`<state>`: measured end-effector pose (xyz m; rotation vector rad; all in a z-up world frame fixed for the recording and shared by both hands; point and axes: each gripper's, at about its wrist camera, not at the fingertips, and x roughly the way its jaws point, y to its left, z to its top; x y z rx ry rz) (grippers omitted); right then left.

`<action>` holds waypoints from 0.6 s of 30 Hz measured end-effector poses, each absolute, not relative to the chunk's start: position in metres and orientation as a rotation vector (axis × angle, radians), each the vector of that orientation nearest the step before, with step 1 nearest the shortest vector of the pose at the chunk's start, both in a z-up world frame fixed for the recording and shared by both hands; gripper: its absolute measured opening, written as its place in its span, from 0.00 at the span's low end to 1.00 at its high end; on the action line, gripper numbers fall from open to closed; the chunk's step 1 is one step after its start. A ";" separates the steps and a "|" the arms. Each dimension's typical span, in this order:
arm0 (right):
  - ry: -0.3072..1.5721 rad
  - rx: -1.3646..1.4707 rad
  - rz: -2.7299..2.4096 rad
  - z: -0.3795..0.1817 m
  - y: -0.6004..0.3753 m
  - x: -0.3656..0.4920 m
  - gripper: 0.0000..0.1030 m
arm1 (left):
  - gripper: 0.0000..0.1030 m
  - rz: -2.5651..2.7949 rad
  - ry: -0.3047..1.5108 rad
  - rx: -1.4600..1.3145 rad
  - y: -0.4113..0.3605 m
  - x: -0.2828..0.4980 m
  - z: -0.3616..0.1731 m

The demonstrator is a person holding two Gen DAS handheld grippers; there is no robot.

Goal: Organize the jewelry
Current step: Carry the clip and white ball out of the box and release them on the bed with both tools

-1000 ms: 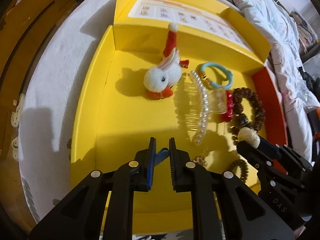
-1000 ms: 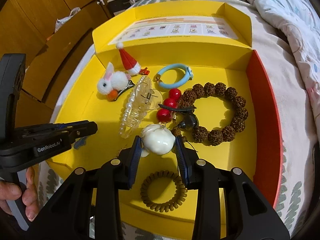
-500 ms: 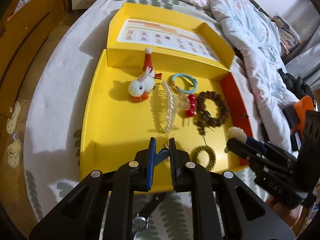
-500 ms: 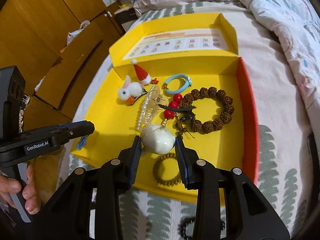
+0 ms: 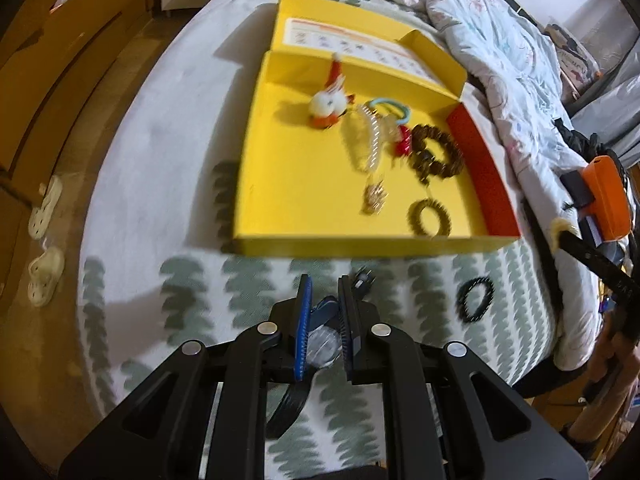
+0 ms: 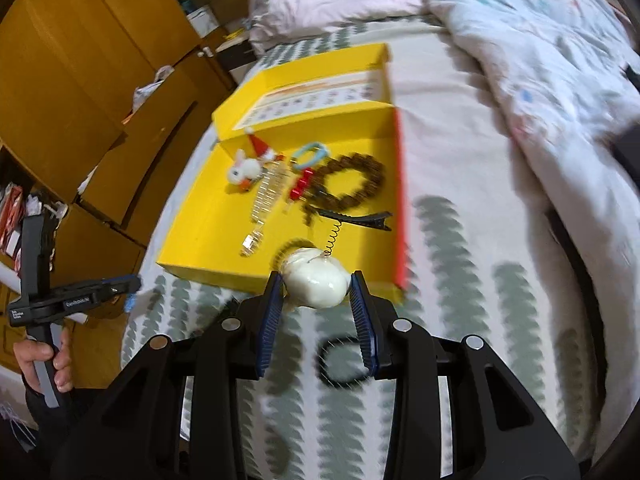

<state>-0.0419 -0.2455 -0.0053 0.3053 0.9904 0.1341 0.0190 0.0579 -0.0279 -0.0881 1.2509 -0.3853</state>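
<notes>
White bulb clip [image 6: 314, 284] pinched in my right gripper [image 6: 316, 306], left gripper [image 5: 324, 322] nipping a small blue piece [image 5: 323, 309], yellow tray [image 5: 304, 184] beyond both.

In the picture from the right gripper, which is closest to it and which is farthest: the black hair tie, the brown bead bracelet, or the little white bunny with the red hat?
From the right gripper:
1. Black hair tie, on the bedspread just below the fingers, outside the box.
2. Brown bead bracelet, inside the yellow box, on its right side.
3. White bunny, near the box's far left corner.
</notes>
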 end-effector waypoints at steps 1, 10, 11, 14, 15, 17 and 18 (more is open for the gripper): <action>0.995 0.314 0.131 -0.006 -0.250 -0.049 0.34 | 0.13 -0.378 1.249 -0.079 0.060 0.016 -0.028; 1.081 0.353 0.031 -0.038 -0.283 -0.070 0.34 | 0.13 -0.286 1.319 -0.052 0.076 0.012 -0.062; 1.099 0.353 0.014 -0.045 -0.287 -0.069 0.34 | 0.13 -0.272 1.333 -0.044 0.077 0.014 -0.070; 1.133 0.365 -0.009 -0.061 -0.297 -0.067 0.34 | 0.13 -0.241 1.365 -0.028 0.076 0.017 -0.087; 1.150 0.370 -0.017 -0.067 -0.299 -0.065 0.34 | 0.13 -0.230 1.377 -0.024 0.076 0.020 -0.093; 1.173 0.367 -0.030 -0.075 -0.301 -0.063 0.34 | 0.13 -0.209 1.393 -0.021 0.077 0.025 -0.101; 1.189 0.367 -0.030 -0.082 -0.301 -0.061 0.34 | 0.13 -0.198 1.402 -0.022 0.077 0.028 -0.106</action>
